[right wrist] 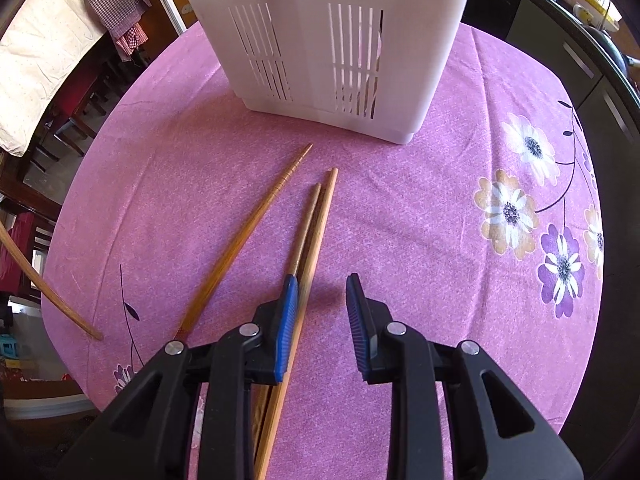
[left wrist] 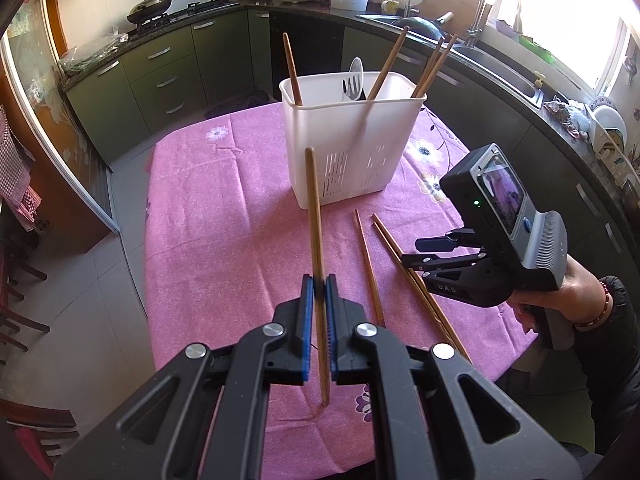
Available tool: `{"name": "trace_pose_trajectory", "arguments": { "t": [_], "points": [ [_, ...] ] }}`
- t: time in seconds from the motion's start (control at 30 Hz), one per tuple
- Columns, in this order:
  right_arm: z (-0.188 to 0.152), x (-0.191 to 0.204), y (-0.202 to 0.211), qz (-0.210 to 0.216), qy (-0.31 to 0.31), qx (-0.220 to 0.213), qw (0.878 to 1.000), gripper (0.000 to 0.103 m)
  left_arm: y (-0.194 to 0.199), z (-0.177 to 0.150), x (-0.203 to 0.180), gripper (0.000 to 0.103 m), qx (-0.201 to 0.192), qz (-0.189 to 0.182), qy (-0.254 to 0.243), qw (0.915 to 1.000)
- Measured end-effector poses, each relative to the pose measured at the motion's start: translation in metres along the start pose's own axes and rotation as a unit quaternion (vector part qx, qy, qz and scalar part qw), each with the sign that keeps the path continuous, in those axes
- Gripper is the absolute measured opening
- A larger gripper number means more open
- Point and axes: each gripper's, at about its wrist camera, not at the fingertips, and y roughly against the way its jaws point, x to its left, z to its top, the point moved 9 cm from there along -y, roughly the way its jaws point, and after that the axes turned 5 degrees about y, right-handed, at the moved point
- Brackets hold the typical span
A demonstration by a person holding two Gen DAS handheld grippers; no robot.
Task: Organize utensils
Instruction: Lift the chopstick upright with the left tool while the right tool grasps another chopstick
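Holding one wooden chopstick (left wrist: 316,240) pinched between its blue pads, the left gripper (left wrist: 319,304) has its fingers closed tight on the stick's lower part, so the shaft stands nearly upright with its lower tip just at the pink tabletop (left wrist: 224,216), on the near side of the white utensil basket (left wrist: 348,148). Judgement: this upright hold suits dropping the stick straight down into the basket, which already takes several chopsticks and a white spoon leaning against its walls. Three more chopsticks lie flat on the tabletop in front of the basket: a single one (right wrist: 244,236) angled away, and a pair (right wrist: 310,232) lying side by side, touching. The right gripper (right wrist: 322,308) hangs steeply downward over that pair, fingers parted and gripping nothing; its left pad sits on or just over the pair, while the right pad stands clear over bare cloth. Judgement: both sticks are not yet between the pads, so the right gripper likely needs shifting sideways before closing. Basket stands well inside the tabletop edge.
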Motion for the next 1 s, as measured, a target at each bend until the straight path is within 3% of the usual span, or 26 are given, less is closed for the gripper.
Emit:
{"name": "trace_pose_trajectory", "arguments": {
  "t": [0.1, 0.37, 0.5, 0.73, 1.0],
  "points": [
    [0.004, 0.009, -0.003, -0.006, 0.006, 0.003, 1.000, 0.016, 0.000, 0.000, 0.000, 0.006, 0.000, 0.000, -0.001, 1.0000],
    [0.009, 0.008, -0.010, -0.018, 0.010, 0.008, 1.000, 0.013, -0.001, 0.000, -0.002, 0.006, 0.002, -0.001, -0.003, 1.0000],
    [0.012, 0.012, -0.012, -0.021, 0.008, -0.002, 1.000, 0.007, -0.003, -0.001, -0.003, 0.006, 0.004, -0.004, -0.002, 1.0000],
    [0.020, 0.010, 0.053, 0.000, 0.000, -0.085, 0.996, 0.007, -0.002, -0.003, -0.003, 0.006, 0.004, -0.004, -0.005, 1.0000],
    [0.002, 0.004, 0.147, 0.016, -0.009, -0.193, 0.981, 0.007, 0.007, -0.007, -0.009, 0.006, -0.014, -0.008, -0.020, 0.9997]
  ]
}}
